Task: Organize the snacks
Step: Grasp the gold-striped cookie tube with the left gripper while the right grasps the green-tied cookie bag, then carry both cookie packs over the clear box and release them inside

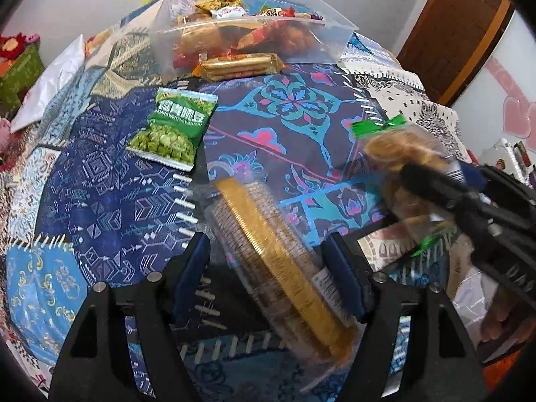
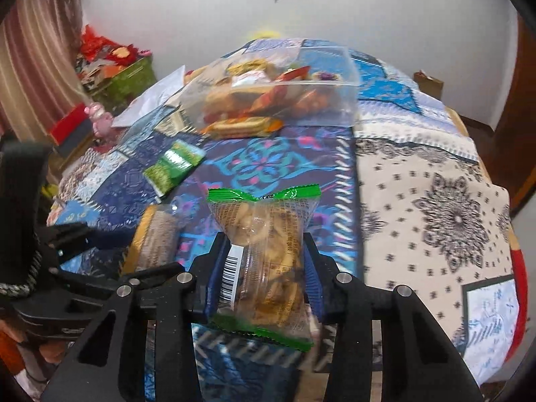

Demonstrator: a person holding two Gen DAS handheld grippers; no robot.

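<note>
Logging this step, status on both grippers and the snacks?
Left gripper open around gold-strip cracker pack. Right gripper shut on green-edged cookie bag. Clear snack bin ahead; green pea packet and wafer pack loose on the cloth.

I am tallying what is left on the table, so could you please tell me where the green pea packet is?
The green pea packet lies flat on the blue patterned tablecloth, left of centre in the left wrist view, just in front of the clear plastic snack box and gold-wrapped biscuit roll.
</note>
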